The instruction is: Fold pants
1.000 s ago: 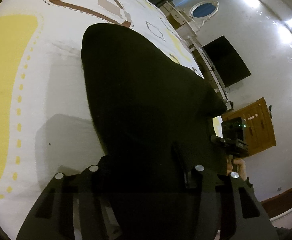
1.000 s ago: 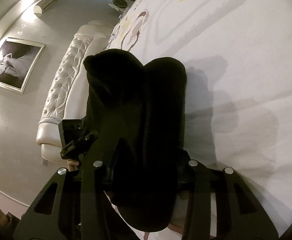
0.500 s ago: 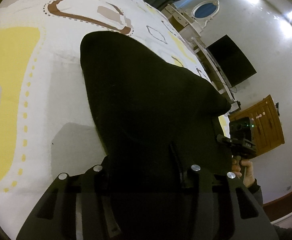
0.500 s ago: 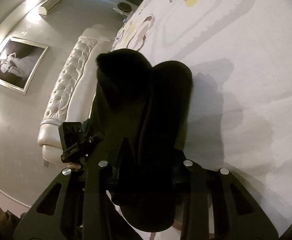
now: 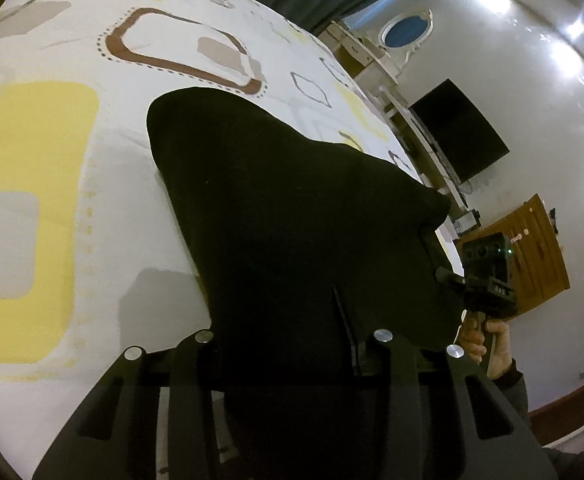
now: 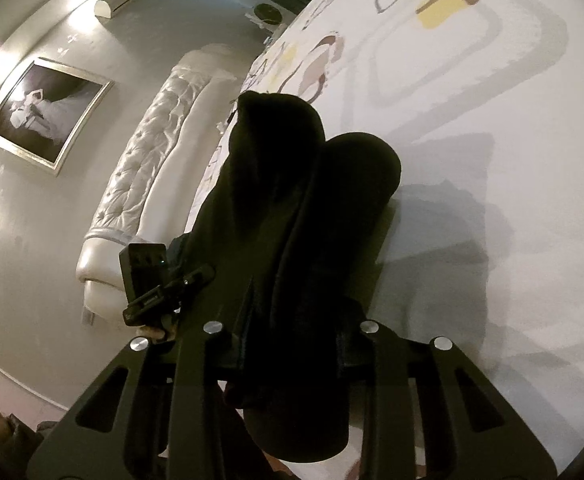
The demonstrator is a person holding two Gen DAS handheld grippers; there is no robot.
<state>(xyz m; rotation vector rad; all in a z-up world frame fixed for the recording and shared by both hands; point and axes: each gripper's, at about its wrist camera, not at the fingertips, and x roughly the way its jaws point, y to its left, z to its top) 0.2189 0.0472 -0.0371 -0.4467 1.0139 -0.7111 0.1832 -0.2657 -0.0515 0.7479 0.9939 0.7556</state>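
Black pants (image 5: 292, 216) hang between my two grippers above a white patterned bedspread (image 5: 31, 140). My left gripper (image 5: 292, 344) is shut on one end of the cloth, which drapes over its fingers and hides the tips. My right gripper (image 6: 292, 332) is shut on the other end of the pants (image 6: 304, 208), which hang forward in two rolled folds. The right gripper also shows in the left wrist view (image 5: 488, 280), held by a hand. The left gripper shows in the right wrist view (image 6: 159, 284).
A white tufted headboard (image 6: 151, 160) and a framed picture (image 6: 47, 116) lie to the left in the right wrist view. A wall television (image 5: 460, 128), a wooden door (image 5: 532, 248) and a white dresser with an oval mirror (image 5: 404, 36) stand beyond the bed.
Both grippers have lifted slightly with the pants still held. More of the bedspread shows beyond the cloth. The grips have not changed.
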